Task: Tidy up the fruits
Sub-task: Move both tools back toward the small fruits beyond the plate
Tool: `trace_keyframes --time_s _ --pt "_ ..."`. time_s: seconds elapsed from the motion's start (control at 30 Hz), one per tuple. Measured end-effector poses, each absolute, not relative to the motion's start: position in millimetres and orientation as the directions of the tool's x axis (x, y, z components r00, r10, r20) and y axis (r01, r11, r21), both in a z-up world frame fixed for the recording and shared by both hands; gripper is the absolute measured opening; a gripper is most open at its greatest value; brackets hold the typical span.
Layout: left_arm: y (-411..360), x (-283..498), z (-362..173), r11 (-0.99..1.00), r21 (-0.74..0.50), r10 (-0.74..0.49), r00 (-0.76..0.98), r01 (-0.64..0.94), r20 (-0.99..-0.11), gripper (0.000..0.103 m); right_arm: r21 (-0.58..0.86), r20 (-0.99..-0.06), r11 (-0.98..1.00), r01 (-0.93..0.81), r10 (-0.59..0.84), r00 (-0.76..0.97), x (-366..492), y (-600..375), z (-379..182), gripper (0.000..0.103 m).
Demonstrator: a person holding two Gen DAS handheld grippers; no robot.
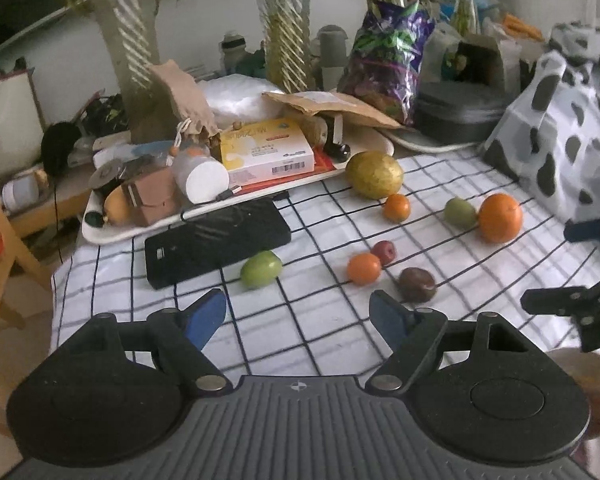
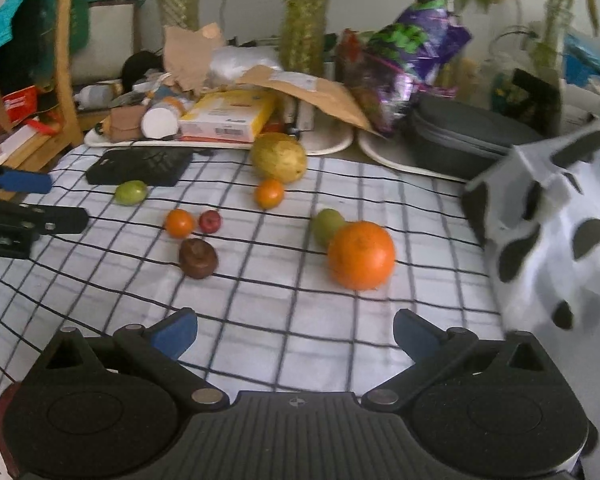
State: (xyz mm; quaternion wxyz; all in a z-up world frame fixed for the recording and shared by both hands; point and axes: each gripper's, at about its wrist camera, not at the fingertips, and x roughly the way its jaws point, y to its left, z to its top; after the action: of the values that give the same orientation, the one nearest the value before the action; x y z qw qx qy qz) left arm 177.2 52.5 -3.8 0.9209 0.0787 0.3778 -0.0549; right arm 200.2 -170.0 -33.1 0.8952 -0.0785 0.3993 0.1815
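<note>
Both my grippers, left [image 1: 298, 316] and right [image 2: 296, 334], jaws wide and empty; round fruit like the large orange [image 2: 361, 255] may roll if nudged.

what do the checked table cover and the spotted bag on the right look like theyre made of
Table cover: looks like thin woven cloth, matte white with dark grid lines that ripple over soft folds. Spotted bag: probably stiff fabric or coated material, since it holds flat, boxy sides; blur leaves that open.
</note>
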Motion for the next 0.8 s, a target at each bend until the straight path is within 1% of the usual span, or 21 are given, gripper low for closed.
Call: trace_keyframes --time_s 0.17,0.23,0.27,0.3,0.37,0.53,0.6,0.77,0.8 --pt "59 194 -16 0.974 0.142 -0.024 0.703 0.177 -0.711 0.078 0.074 -0.747 0.891 -0.448 0.347 0.567 216 -157 -36 0.103" --pt "64 200 -20 0.972 0.14 -0.032 0.701 0.186 -0.712 0.078 0.093 -0.749 0.879 -0.468 0.372 0.548 222 -152 -37 0.1" --pt "67 202 -22 0.972 0.14 -0.035 0.7 0.191 -0.713 0.078 0.096 -0.751 0.874 -0.477 0.378 0.541 225 -148 -38 0.094" --pt "68 205 -24 0.97 0.139 -0.04 0.699 0.198 -0.714 0.078 0.096 -0.755 0.868 -0.487 0.382 0.533 228 -144 -40 0.091" --pt "71 208 -27 0.969 0.13 -0.054 0.697 0.208 -0.715 0.078 0.106 -0.761 0.859 -0.501 0.394 0.515 234 -137 -42 0.088" --pt "80 216 -36 0.97 0.107 -0.077 0.691 0.219 -0.719 0.078 0.154 -0.76 0.82 -0.551 0.455 0.465 247 -121 -46 0.076" --pt "82 218 -39 0.969 0.104 -0.082 0.692 0.223 -0.717 0.078 0.164 -0.762 0.807 -0.567 0.469 0.447 252 -115 -49 0.068" --pt "86 222 -45 0.969 0.086 -0.101 0.69 0.232 -0.717 0.078 0.174 -0.78 0.793 -0.585 0.473 0.41 262 -103 -61 0.053" --pt "87 223 -46 0.968 0.083 -0.107 0.691 0.235 -0.715 0.078 0.168 -0.787 0.794 -0.584 0.465 0.406 264 -102 -64 0.047"
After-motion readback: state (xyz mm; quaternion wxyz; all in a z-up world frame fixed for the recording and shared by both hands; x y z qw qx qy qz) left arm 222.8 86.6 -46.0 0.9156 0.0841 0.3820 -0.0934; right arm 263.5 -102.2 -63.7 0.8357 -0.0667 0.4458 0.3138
